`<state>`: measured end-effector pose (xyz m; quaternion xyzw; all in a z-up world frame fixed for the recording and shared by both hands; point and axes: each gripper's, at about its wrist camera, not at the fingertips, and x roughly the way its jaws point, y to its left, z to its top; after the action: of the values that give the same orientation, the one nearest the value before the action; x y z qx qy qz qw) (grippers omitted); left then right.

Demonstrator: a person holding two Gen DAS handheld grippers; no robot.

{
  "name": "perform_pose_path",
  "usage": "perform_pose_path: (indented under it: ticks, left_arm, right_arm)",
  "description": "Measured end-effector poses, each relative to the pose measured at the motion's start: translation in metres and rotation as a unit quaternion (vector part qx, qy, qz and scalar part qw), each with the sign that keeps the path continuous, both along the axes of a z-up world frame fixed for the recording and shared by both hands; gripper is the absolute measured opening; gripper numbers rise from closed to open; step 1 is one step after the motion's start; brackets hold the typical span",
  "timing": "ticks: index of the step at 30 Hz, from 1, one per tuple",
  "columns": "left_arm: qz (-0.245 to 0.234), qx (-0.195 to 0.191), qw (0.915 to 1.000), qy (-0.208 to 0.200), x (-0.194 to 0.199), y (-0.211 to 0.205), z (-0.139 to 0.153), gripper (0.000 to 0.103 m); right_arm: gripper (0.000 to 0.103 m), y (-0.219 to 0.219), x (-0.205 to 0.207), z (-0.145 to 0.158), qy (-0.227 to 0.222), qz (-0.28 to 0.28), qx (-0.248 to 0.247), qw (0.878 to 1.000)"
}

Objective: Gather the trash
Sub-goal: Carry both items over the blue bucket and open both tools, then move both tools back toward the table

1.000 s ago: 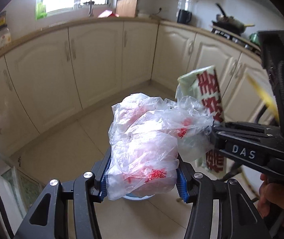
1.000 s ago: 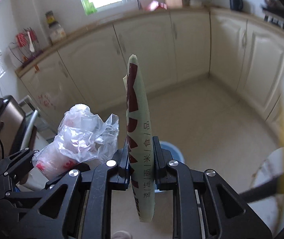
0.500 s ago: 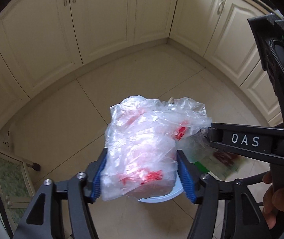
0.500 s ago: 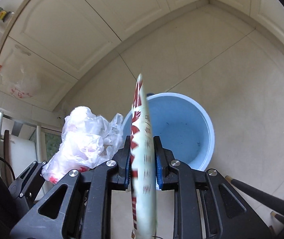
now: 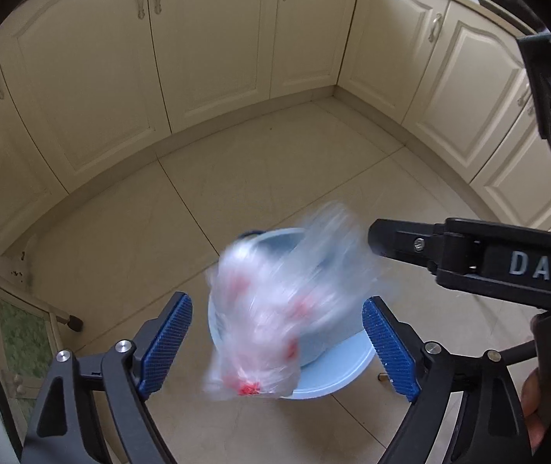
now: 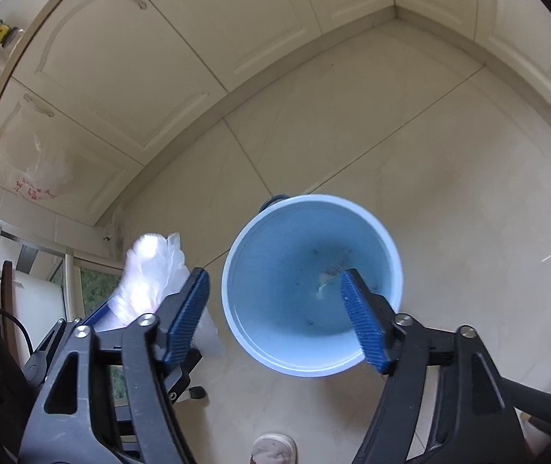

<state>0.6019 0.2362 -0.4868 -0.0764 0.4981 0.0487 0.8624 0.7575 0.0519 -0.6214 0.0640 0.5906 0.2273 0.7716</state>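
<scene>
In the left wrist view a crumpled clear plastic bag (image 5: 275,309) with red print is blurred in mid-air between the blue pads (image 5: 167,340), touching neither. My left gripper (image 5: 277,344) is open and its jaws are still opening. Under the bag stands a light blue bucket (image 5: 333,375). My right gripper (image 6: 275,321) hangs over the bucket's (image 6: 236,270) mouth, jaws opening, nothing between them. A small pale scrap (image 6: 325,282) shows at the bucket's bottom. The bag (image 6: 151,278) appears left of my right gripper's fingers.
Cream cabinet doors (image 5: 213,38) ring a pale tiled floor (image 6: 391,123). Another plastic bag (image 6: 39,178) hangs on a cabinet door. A shoe (image 6: 273,448) sits at the bottom edge. Furniture legs (image 5: 70,321) stand at the left. A hand (image 5: 546,394) grips the right tool.
Both grippers dropped over the bucket and opened. The flat red-and-green packet has left the right jaws. The plastic bag has come free of the left pads and is falling.
</scene>
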Motion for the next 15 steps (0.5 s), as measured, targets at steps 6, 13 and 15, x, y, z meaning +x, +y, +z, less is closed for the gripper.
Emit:
perform_pose_path:
  ticks: [6,13,15]
  left_arm:
    - [0.001,0.011,0.9999,-0.009,0.009,-0.014,0.012,0.094]
    - [0.013,0.009,0.9997,-0.020,0.002,-0.016,0.034,0.094]
    - [0.016,0.011,0.9994,-0.029,-0.007,-0.018,0.046,0.094]
  right_arm:
    - [0.086,-0.002,-0.004,0.038,-0.039,-0.021,-0.033,0.999]
    - [0.089,-0.004,-0.016,0.062,-0.053,-0.026,-0.037,0.998]
    - [0.089,-0.004,-0.022,0.072,-0.061,-0.022,-0.038,0.997]
